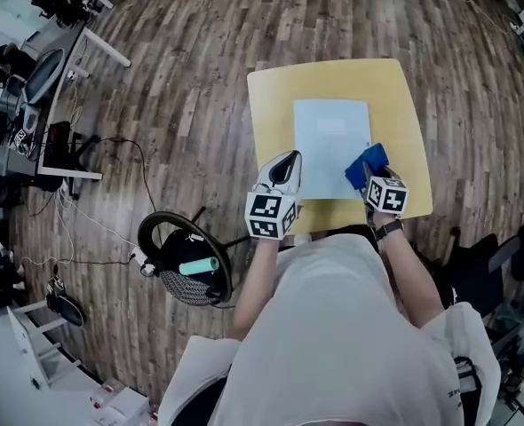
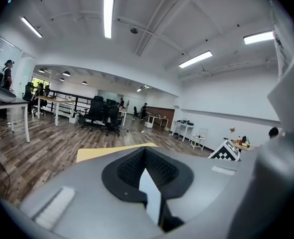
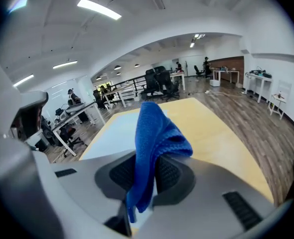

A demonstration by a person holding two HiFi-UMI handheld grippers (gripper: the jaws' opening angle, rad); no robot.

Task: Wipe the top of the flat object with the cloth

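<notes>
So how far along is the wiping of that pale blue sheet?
Done: the cloth is picked up, clamped in the right gripper. In hand: it sits at the right edge of the flat sheet, while the left gripper, jaws together, is at the sheet's near left corner. Left: the wiping itself; nothing shows any pass made across the top yet.

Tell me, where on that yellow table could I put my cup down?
Bare yellow square table lies left of, beyond and right of the pale blue flat sheet. The near edge is crowded: left gripper, right gripper clamping the blue cloth.
</notes>
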